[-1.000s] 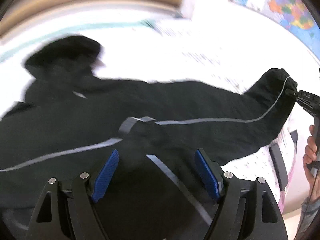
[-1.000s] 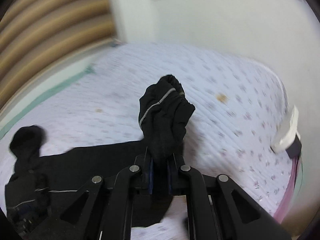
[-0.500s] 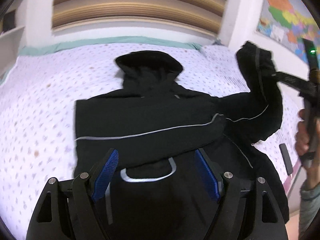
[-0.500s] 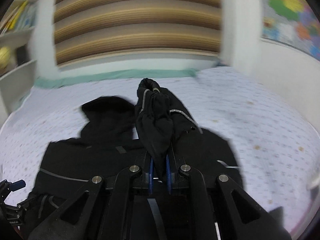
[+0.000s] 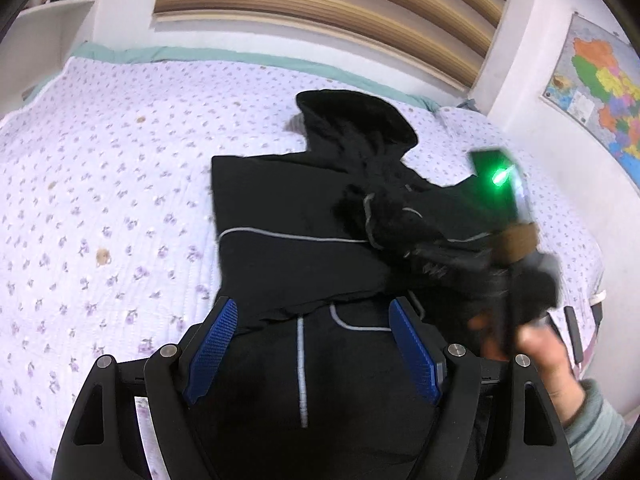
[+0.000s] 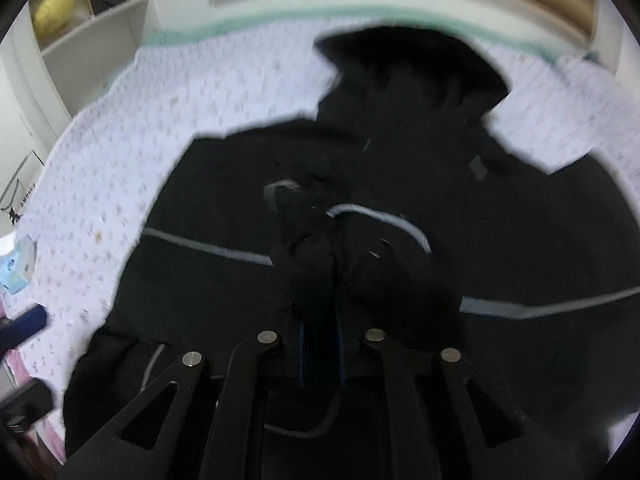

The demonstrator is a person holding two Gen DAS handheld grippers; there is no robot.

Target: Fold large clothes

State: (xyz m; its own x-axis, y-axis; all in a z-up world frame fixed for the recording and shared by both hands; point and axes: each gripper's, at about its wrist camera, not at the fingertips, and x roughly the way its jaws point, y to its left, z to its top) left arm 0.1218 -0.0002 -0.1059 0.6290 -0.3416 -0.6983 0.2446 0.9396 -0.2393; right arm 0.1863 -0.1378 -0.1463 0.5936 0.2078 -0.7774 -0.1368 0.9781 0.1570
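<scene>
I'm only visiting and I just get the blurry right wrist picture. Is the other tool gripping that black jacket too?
Observer: No. The left tool is open, with its blue pads spread wide over the lower part of the black hooded jacket with grey piping.
Operator: Who carries my tool?
Observer: A bare hand with a grey-green cuff holds the right tool, which is clamped on the jacket's bunched sleeve.
Operator: Is there anything on the wall?
Observer: A colourful map poster hangs to the right of the lilac flowered bedspread.
</scene>
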